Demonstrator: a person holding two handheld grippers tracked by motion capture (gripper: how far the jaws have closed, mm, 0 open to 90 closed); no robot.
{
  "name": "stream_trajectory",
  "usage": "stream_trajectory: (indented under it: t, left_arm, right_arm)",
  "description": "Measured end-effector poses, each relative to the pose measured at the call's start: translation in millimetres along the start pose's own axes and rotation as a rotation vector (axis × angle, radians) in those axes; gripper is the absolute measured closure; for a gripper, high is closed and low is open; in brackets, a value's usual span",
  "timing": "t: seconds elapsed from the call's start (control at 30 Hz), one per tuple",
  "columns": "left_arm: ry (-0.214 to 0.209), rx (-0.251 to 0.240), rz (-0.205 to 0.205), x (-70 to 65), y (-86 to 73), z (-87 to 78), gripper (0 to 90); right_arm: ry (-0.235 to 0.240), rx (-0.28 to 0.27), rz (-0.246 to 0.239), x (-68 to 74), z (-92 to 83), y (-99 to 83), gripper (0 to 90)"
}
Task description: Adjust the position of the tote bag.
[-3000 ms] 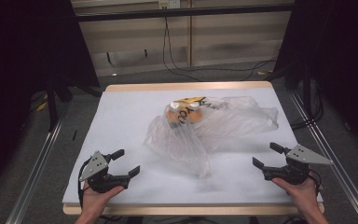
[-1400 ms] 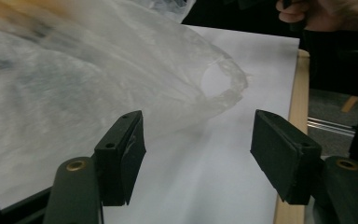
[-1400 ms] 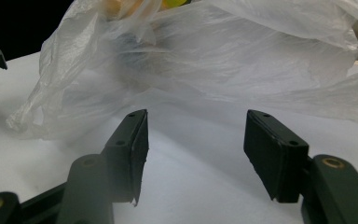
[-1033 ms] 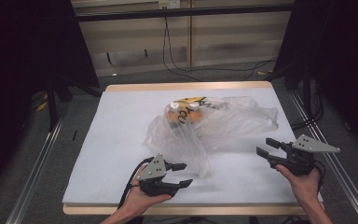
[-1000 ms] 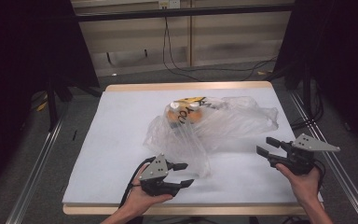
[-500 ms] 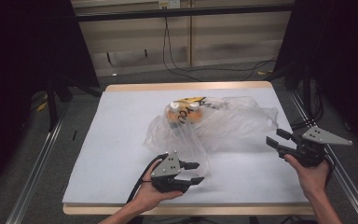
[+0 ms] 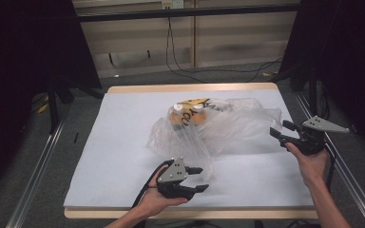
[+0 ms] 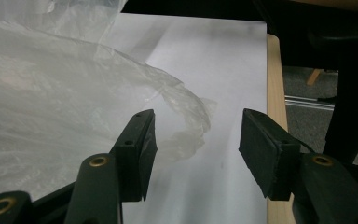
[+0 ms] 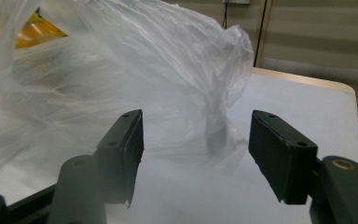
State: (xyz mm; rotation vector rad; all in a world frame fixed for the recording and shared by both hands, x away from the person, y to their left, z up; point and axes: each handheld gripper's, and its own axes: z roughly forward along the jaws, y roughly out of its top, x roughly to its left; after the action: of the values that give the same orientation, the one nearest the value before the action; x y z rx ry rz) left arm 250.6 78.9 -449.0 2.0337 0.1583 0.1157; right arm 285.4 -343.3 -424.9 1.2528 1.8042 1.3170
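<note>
A crumpled clear plastic bag (image 7: pixel 228 126) lies in the middle of the white-covered table (image 7: pixel 123 142), with orange and yellow packaged things (image 7: pixel 190 114) inside at its far end. My left gripper (image 7: pixel 203 179) is at the bag's near corner, its jaws open and just widened. The bag's loose edge (image 8: pixel 186 135) lies between them, close to one jaw, with no pad pressing on it. My right gripper (image 7: pixel 278 129) faces the bag's right end. Its jaws have also just been opening, and the bag's bulge (image 9: pixel 214 84) stands right in front of the right gripper (image 9: pixel 196 116).
The table's wooden edge (image 8: pixel 274 84) runs close beside my left gripper (image 8: pixel 198 116). Metal rails (image 7: pixel 38 171) flank the table on both sides. Cables (image 7: pixel 180 61) lie on the floor beyond the far edge, and dark curtains hang left and right.
My left hand has slid right along the front edge to the bag's near corner. My right hand has moved away from the front edge, up to the bag's right end.
</note>
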Motion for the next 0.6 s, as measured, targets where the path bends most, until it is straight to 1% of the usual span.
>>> stream_trajectory:
  t: [0.03, 0.07, 0.1, 0.13, 0.17, 0.2, 0.23, 0.27, 0.3, 0.33, 0.37, 0.4, 0.47, 0.57, 0.6]
  left_arm:
    - [0.000, 0.000, 0.000, 0.0, 0.0, 0.0, 45.7]
    - [-0.007, -0.001, -0.005, -1.9, -0.5, 2.0, 45.8]
    - [-0.008, 0.002, -0.003, -3.1, -0.4, 2.7, 46.0]
    - [-0.009, 0.009, 0.010, -3.7, -0.2, 3.4, 46.1]
    - [-0.009, 0.009, 0.010, -3.7, -0.2, 3.4, 46.2]
    - [-0.009, 0.015, 0.021, -5.4, 0.0, 5.2, 46.5]
    - [-0.009, 0.015, 0.021, -5.4, 0.0, 5.2, 46.5]
    - [-0.013, 0.011, 0.024, -7.7, 0.2, 8.1, 46.6]
    - [-0.016, 0.015, 0.032, -8.3, 0.2, 9.1, 47.2]
    - [-0.012, 0.012, 0.034, -8.8, 0.3, 10.3, 47.3]
    - [-0.012, 0.012, 0.034, -8.8, 0.3, 10.3, 47.4]
    - [-0.001, 0.016, 0.034, -9.3, 0.0, 13.4, 47.3]
    - [-0.001, 0.025, 0.036, -7.6, -0.9, 15.8, 47.2]
    - [0.004, 0.032, 0.036, -7.1, -2.0, 19.4, 47.5]
    - [0.013, 0.050, 0.039, -6.4, -3.2, 23.3, 47.5]
  right_arm:
    - [-0.003, 0.007, -0.009, -1.4, 1.3, -0.6, 35.3]
    - [0.000, 0.007, -0.004, -1.8, 2.3, -1.2, 35.4]
    - [0.002, 0.013, -0.004, -2.2, 3.8, -2.2, 36.4]
    - [0.010, 0.022, -0.011, -1.9, 5.2, -3.2, 40.0]
    - [0.010, 0.022, -0.011, -1.9, 5.2, -3.2, 40.0]
    - [0.023, 0.028, -0.025, 0.9, 6.8, -5.1, 53.2]
    - [0.040, 0.024, -0.029, 1.9, 6.9, -5.6, 59.7]
    - [0.054, 0.029, -0.033, 3.8, 6.6, -6.0, 64.1]
    - [0.065, 0.025, -0.041, 5.5, 6.3, -6.1, 71.3]
    - [0.087, 0.023, -0.042, 6.7, 5.3, -6.2, 76.9]
    - [0.087, 0.023, -0.042, 6.7, 5.3, -6.2, 76.9]
    - [0.100, 0.018, -0.047, 9.9, 3.5, -5.7, 84.2]
    - [0.108, 0.017, -0.047, 11.0, 2.8, -5.4, 87.5]
    - [0.118, 0.022, -0.046, 10.7, 2.6, -6.0, 88.2]
    - [0.123, 0.026, -0.043, 10.8, 2.5, -6.2, 88.6]
